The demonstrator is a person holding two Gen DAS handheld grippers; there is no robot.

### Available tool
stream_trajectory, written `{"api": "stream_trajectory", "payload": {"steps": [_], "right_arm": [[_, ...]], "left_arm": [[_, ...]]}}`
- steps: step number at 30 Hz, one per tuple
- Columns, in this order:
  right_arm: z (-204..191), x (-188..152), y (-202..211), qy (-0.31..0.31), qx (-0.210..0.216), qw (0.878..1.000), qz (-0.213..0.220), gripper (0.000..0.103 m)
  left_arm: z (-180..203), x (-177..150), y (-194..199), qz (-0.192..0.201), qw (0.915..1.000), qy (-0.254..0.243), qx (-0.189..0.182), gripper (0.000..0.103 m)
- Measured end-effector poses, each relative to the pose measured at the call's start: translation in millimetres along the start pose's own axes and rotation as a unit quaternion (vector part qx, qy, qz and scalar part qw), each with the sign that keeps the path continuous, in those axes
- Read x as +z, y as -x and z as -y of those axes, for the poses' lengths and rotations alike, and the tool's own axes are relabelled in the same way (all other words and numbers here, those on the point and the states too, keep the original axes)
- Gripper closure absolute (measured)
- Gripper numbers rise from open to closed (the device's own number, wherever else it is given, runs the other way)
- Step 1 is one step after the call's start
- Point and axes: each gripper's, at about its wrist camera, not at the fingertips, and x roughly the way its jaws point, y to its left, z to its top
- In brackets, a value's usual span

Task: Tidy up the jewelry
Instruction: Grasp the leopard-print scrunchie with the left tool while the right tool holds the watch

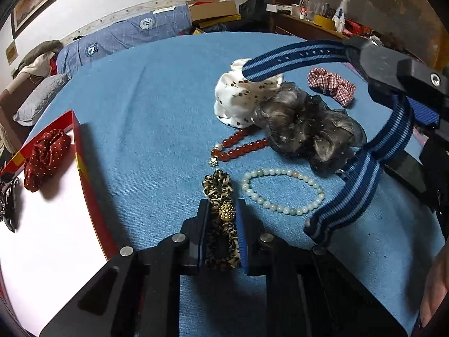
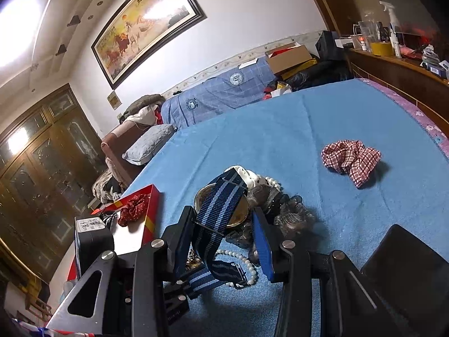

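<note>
Early on: only a red polka-dot scrunchie [image 1: 46,158] sits in the red-rimmed white tray [image 1: 84,174]. Left gripper [image 1: 221,224] pinches a leopard-print scrunchie [image 1: 220,221] on the blue bedspread [image 1: 140,118]; right gripper [image 2: 221,221] carries a blue striped-strap watch [image 2: 220,205] (jaws look ajar, grip unclear). Beads, approx. 3 scrunchies left.

Jewelry spread on the bed [image 1: 140,106], box [image 1: 84,163] at left.
A scrunchie [image 1: 45,154] lies in the box; right of it, two bead bracelets [image 1: 280,193] lie before a scrunchie pile [image 1: 303,129].
</note>
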Motion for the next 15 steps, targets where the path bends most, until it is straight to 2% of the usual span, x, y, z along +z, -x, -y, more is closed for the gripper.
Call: {"api": "stream_trajectory", "payload": {"steps": [3, 7, 15], "right_arm": [[-2, 0, 2, 0.002, 0.001, 1.000, 0.004, 0.058], [-3, 1, 5, 0.002, 0.001, 1.000, 0.011, 0.058], [-14, -2, 5, 0.028, -0.010, 0.999, 0.020, 0.058]], "left_arm": [[-11, 2, 5, 0.014, 0.9994, 0.027, -0.018, 0.086], [-17, 5, 20, 0.048, 0.9978, 0.037, -0.025, 0.086], [-19, 8, 50, 0.142, 0.9884, 0.034, 0.044, 0.086]]}}
